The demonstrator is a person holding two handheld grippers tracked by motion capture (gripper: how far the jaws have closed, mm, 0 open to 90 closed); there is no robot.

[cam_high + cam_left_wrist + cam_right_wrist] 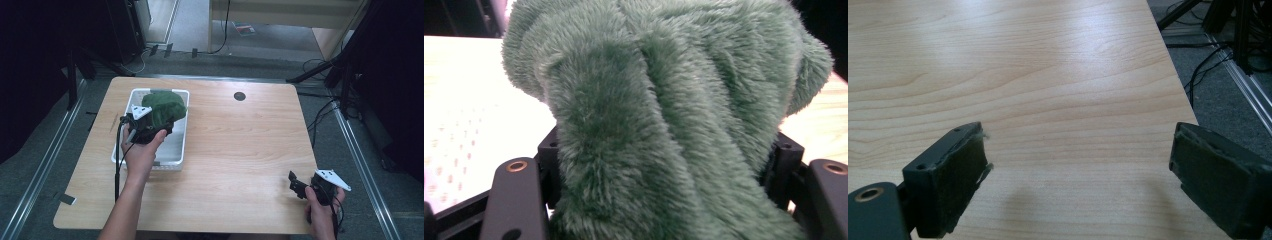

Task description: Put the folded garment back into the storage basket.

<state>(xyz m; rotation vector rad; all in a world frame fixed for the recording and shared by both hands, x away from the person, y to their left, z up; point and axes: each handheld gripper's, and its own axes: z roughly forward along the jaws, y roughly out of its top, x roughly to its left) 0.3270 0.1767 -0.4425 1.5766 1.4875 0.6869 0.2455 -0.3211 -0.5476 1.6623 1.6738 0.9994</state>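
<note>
The left claw (159, 120) is gripping a green plush cloth (164, 107), its jaws closed on a thick fold of the pile, and the bundle is sitting just ahead of the claw over the far end of a white basket (184, 131) on the table (240, 150). In the left gripper view the cloth (659, 115) is bulging up and out between the two black jaws, spilling past them on both sides and hiding whatever lies directly ahead. Whether the cloth is resting on the basket floor or hanging above it, I cannot tell. It is looking light, soft and floppy, likely to sag and drape rather than keep any shape, and the fuzzy surface should be giving good grip with no risk of breakage. A bunched fold near the middle, as taken now, is probably the safest hold, since an edge pinch might let the bulk swing or catch on the basket rim. The right claw (296, 183) is waiting well apart, near the table's right front corner, with its jaws spread wide and nothing between them; bare wood is lying ahead of its padded fingers (955, 185).
</note>
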